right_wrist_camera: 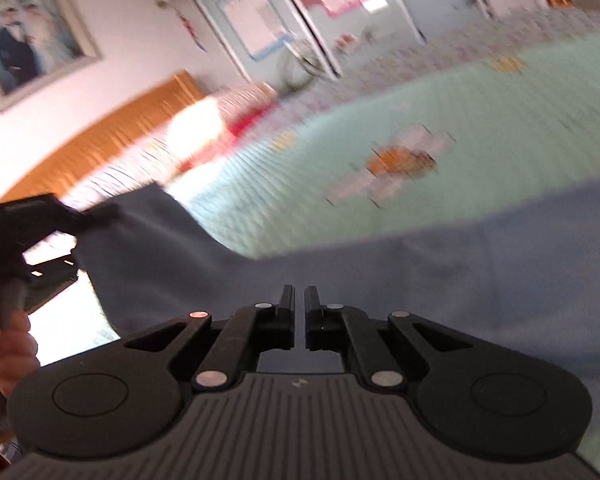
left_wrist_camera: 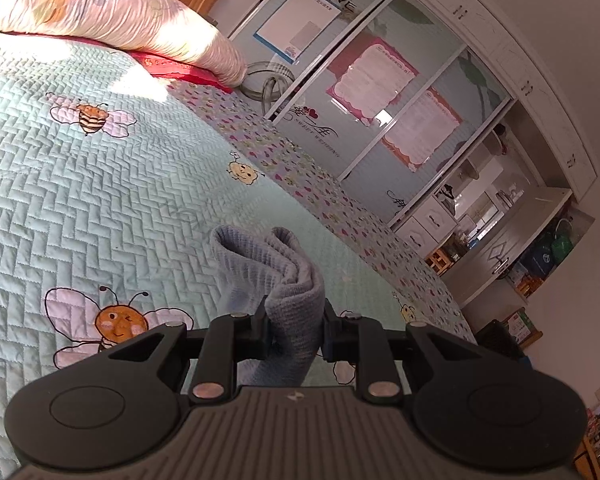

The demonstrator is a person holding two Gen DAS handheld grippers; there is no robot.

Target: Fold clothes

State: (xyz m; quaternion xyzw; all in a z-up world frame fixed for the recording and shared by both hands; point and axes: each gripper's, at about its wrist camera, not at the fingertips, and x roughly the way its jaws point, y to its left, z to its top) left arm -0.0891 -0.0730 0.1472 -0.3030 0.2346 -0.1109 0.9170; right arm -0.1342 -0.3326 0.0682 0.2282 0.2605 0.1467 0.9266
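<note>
Ahead of the left gripper [left_wrist_camera: 294, 326]: a green quilt [left_wrist_camera: 100, 184] with bees, clear of obstacles; far ahead to its left a pillow [left_wrist_camera: 112, 8] on a red cloth [left_wrist_camera: 180, 70], just right of that a glass jar [left_wrist_camera: 266, 80], contents not discernible. Right of the tool, past the bed edge, wardrobe doors [left_wrist_camera: 380, 92] hung with posters, then open shelves [left_wrist_camera: 500, 216] crowded with small items too tiny to name.

Left gripper clamped on a bunched fold of blue cloth [left_wrist_camera: 284, 280], lifted above the quilt, rising between the fingers [left_wrist_camera: 260, 328].

Seen only from the right wrist, through heavy blur: the cloth [right_wrist_camera: 380, 272] spreading wide under and ahead of the right gripper [right_wrist_camera: 296, 304], draped up to the left gripper [right_wrist_camera: 40, 220] at far left, a hand [right_wrist_camera: 8, 352] on its handle. Right gripper nearly closed, a thin slit between the fingers [right_wrist_camera: 286, 300]; whether any fabric is caught there, impossible to tell. Also there only: a headboard [right_wrist_camera: 112, 136] and a framed photo [right_wrist_camera: 32, 40] up left.
</note>
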